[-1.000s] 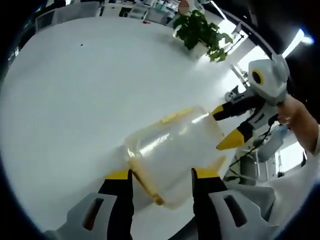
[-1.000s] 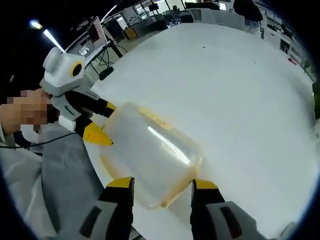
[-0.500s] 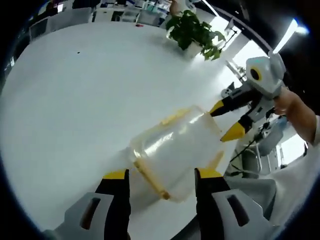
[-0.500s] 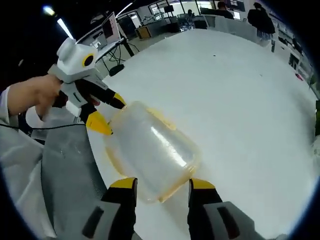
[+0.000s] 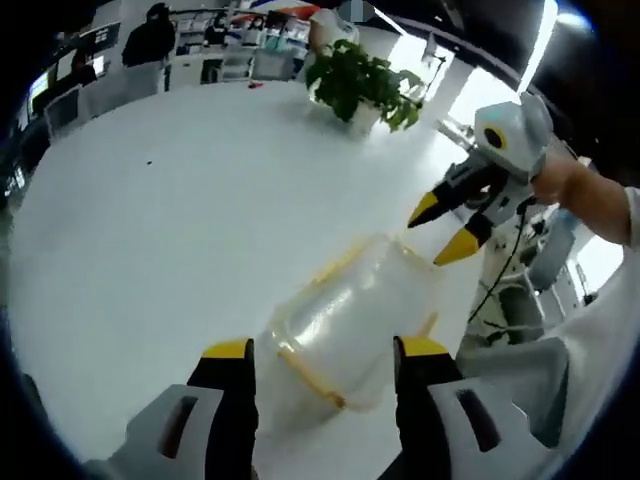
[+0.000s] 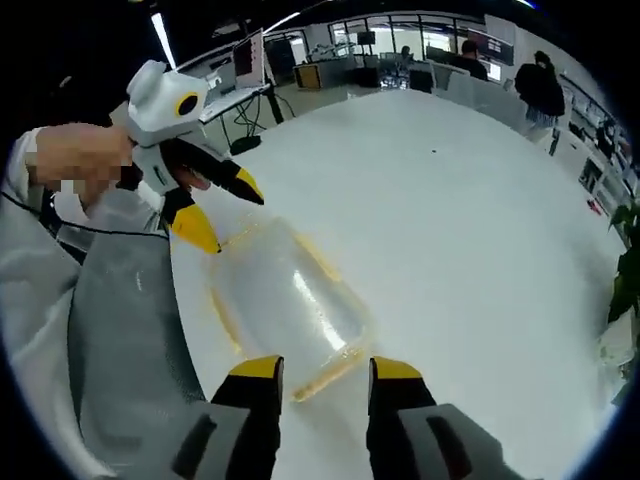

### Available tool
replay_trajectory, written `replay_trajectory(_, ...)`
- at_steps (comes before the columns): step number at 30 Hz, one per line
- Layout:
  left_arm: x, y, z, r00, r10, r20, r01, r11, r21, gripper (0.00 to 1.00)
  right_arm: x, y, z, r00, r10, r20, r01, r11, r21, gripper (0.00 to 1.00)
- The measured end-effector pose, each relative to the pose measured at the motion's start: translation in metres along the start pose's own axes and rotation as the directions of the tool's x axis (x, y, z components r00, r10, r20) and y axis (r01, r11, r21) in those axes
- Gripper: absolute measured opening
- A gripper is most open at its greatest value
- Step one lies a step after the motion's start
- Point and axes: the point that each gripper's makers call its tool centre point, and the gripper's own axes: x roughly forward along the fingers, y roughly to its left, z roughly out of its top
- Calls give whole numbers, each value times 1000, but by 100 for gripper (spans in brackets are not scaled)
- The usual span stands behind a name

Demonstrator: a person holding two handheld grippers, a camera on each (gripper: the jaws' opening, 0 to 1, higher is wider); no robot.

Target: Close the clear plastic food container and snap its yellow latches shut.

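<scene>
Container: clear plastic food container (image 5: pixel 352 317) with its lid on, lying on the white tabletop (image 5: pixel 170 220) close to the edge nearest the person; in the right gripper view I see the same container (image 6: pixel 285 303) just beyond my jaws.
Latches: a yellow latch (image 5: pixel 308 372) runs along the short end facing the left gripper, and another yellow latch (image 5: pixel 340 264) shows on the long side toward the tabletop's middle; I cannot tell whether either is snapped down.
Left gripper: left gripper (image 5: pixel 325 350) hangs above the container's near end with its jaws spread wider than that end and nothing between them; from the right gripper view I see it (image 6: pixel 222 208) held in a hand beside the container's far corner, tips parted, the lower tip very near the lid; I cannot tell if it touches.
Right gripper: right gripper (image 6: pixel 320 368) sits open just short of the container's near end, gripping nothing; in the left gripper view it (image 5: pixel 440 228) hovers off the far corner, apart from the plastic.
Plant: a potted plant (image 5: pixel 358 85) stands near the tabletop's far edge, well apart from the container.
Person: a grey-clad lap (image 6: pixel 120 330) lies beside the table edge.
</scene>
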Motion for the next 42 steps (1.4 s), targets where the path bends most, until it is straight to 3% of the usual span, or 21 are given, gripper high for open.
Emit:
replay_trajectory(6,-3,-19,27,994,-47,99,26,979,203,45,1,14,20,997,40,61,-33,993,-112,28)
replay_trajectory(10,-1,-30,34,989,-84,122,58,977,208,43,6,24,29,996,62,68,-46,976,-213,26)
replay_trajectory(12,2,-44,35,980,-151,126,115,960,255,41,9,27,34,996,64,69,-43,960,-275,24)
replay_trajectory(15,9,-54,30,979,-176,108,138,947,292,39,16,30,38,996,67,55,-44,937,-348,21)
replay_trajectory(22,19,-65,30,974,-203,97,160,929,333,29,28,34,48,996,81,47,-56,917,-394,17)
replay_trajectory(24,20,-64,29,976,-198,87,153,917,369,24,30,33,50,996,83,43,-59,914,-401,16)
replay_trajectory(29,26,-60,25,978,-196,67,157,913,376,19,36,29,47,996,83,16,-68,903,-424,15)
replay_trajectory(35,32,-65,16,979,-201,31,168,883,438,7,44,28,44,996,90,-10,-85,894,-440,13)
replay_trajectory(37,33,-66,14,978,-206,25,175,882,438,9,47,29,44,995,97,-15,-93,889,-448,12)
replay_trajectory(41,35,-71,12,977,-214,13,185,875,448,13,53,23,47,997,72,-24,-75,884,-461,21)
replay_trajectory(42,36,-72,9,977,-214,2,189,872,452,14,55,22,47,997,71,-33,-78,892,-445,30)
